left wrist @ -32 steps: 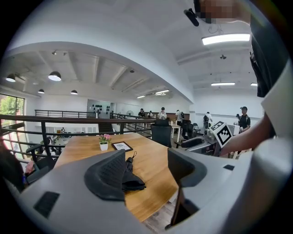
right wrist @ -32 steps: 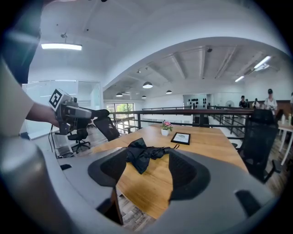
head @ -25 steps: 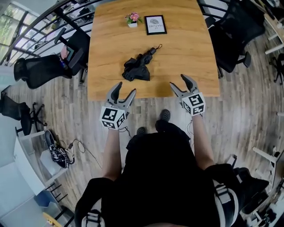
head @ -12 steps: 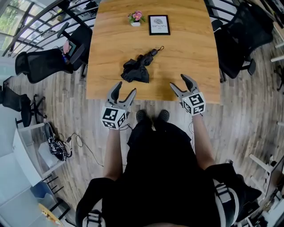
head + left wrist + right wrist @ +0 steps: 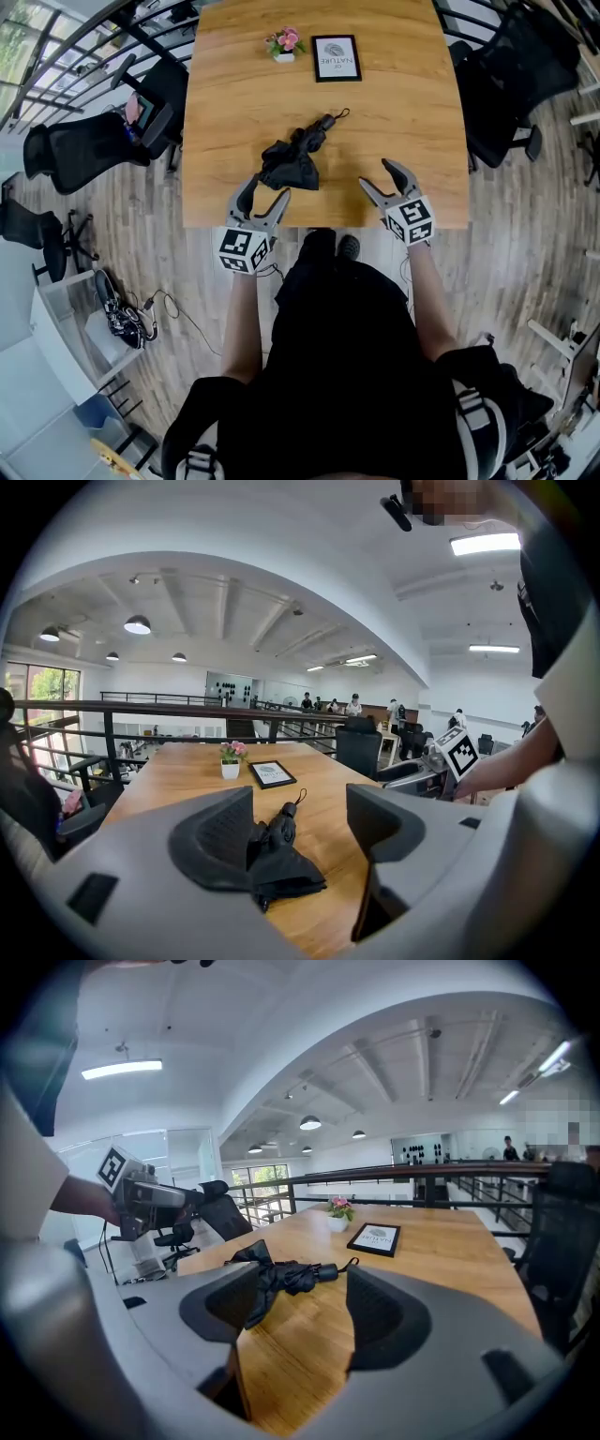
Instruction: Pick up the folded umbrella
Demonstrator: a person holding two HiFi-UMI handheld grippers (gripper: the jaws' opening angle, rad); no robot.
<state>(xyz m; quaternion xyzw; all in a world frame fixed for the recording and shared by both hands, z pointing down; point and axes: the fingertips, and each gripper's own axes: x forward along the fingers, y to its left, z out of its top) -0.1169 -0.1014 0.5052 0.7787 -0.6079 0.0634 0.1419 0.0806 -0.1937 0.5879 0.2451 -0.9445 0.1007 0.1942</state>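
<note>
The folded black umbrella (image 5: 295, 155) lies on the wooden table (image 5: 403, 103), its handle and strap toward the far right and loose fabric toward me. My left gripper (image 5: 263, 191) hovers over the table's near edge, just short of the fabric. Its jaws are opening and nothing is between them. In the left gripper view the umbrella (image 5: 279, 860) lies straight ahead beyond that gripper (image 5: 300, 827). My right gripper (image 5: 377, 176) stands open and empty to the umbrella's right. In the right gripper view the umbrella (image 5: 286, 1279) sits ahead and to the left of that gripper (image 5: 300, 1312).
A small pot of pink flowers (image 5: 284, 45) and a black picture frame (image 5: 336, 57) stand at the table's far side. Black office chairs stand to the left (image 5: 89, 150) and right (image 5: 511, 75) of the table. A railing (image 5: 56, 56) runs at the far left.
Both grippers have moved forward over the table's near edge. The left one now sits close to the umbrella's fabric, with its jaws slightly wider.
</note>
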